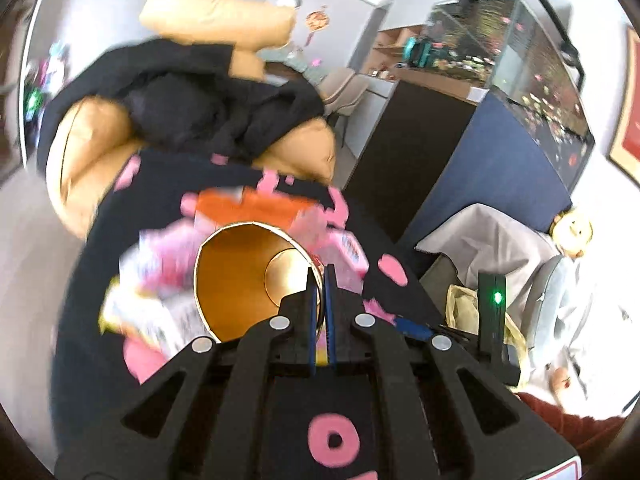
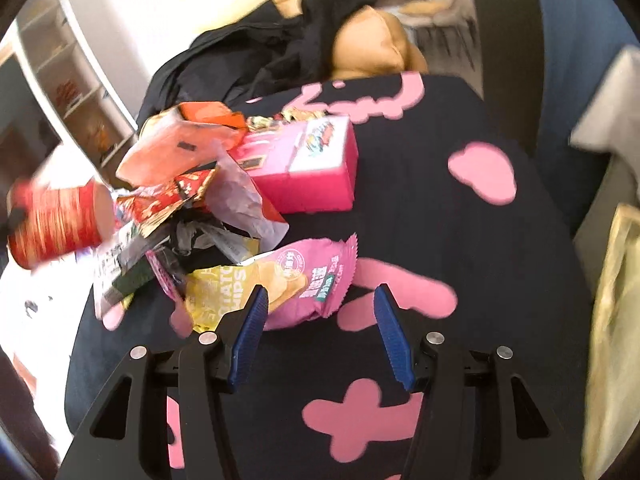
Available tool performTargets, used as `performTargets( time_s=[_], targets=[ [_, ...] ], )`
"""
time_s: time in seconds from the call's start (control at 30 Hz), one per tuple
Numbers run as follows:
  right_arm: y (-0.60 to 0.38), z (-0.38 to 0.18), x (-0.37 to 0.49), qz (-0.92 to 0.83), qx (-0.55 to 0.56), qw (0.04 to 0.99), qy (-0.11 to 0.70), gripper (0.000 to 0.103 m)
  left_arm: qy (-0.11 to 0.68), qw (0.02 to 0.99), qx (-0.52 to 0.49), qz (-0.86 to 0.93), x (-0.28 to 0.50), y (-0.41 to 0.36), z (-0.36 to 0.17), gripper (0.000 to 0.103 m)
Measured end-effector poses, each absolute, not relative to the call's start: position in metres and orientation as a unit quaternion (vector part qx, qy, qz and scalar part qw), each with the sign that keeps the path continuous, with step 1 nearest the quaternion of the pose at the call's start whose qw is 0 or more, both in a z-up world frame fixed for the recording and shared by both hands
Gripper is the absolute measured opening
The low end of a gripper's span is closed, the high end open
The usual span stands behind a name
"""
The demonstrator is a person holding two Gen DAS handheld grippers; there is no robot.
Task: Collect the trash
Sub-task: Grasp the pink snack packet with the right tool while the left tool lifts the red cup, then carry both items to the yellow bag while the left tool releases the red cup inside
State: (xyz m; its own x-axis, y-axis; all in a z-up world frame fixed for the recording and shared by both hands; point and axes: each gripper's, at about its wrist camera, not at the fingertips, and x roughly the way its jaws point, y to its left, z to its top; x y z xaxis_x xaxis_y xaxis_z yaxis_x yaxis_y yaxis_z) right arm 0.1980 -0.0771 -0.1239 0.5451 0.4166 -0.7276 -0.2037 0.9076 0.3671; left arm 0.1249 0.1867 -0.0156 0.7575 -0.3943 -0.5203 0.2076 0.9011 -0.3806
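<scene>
My left gripper (image 1: 320,272) is shut on the rim of a paper cup (image 1: 244,276), red outside and gold inside; its open mouth faces the camera. The same cup (image 2: 56,220) shows at the left of the right wrist view, held over the edge of the trash pile. The pile lies on a black cloth with pink shapes (image 2: 440,240): a pink box (image 2: 304,168), an orange wrapper (image 2: 176,148), crumpled wrappers (image 2: 188,224) and a pink and yellow chip bag (image 2: 288,280). My right gripper (image 2: 318,296) is open and empty, just short of the chip bag.
A tan sofa (image 1: 96,148) with black clothing (image 1: 192,96) on it lies beyond the cloth. A grey-lined bin (image 1: 492,248) holding a crumpled bag stands to the right. A blue cabinet (image 1: 492,160) with a fish tank on top stands behind it.
</scene>
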Motion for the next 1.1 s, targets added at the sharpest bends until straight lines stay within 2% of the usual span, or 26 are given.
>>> performTargets(
  time_s=[0.07,0.17,0.23,0.37,0.77,1.1],
  targets=[
    [-0.076,-0.128,0.203,0.189,0.156,0.858,0.452,0.052,0.317,0.918,-0.178,-0.160,0.121,0.191,-0.029,0.003],
    [-0.066,-0.130,0.209,0.191,0.143,0.860,0.450,0.051,0.338,0.908,-0.193,-0.154,0.121,0.194,-0.045,0.003],
    [-0.057,-0.131,0.211,0.203,0.113,0.859,0.456,0.022,0.340,0.909,-0.189,-0.150,0.121,0.195,-0.046,0.003],
    [-0.063,-0.124,0.202,0.208,0.105,0.865,0.444,0.013,0.322,0.914,-0.186,-0.162,0.113,0.195,-0.038,0.003],
    [-0.166,-0.043,0.132,0.147,0.080,0.927,0.336,0.010,0.309,0.911,-0.148,-0.230,0.100,0.140,-0.008,0.003],
    [-0.276,0.000,0.064,0.043,0.038,0.962,0.265,0.010,0.343,0.874,-0.099,-0.330,0.096,0.032,0.003,0.003]
  ],
)
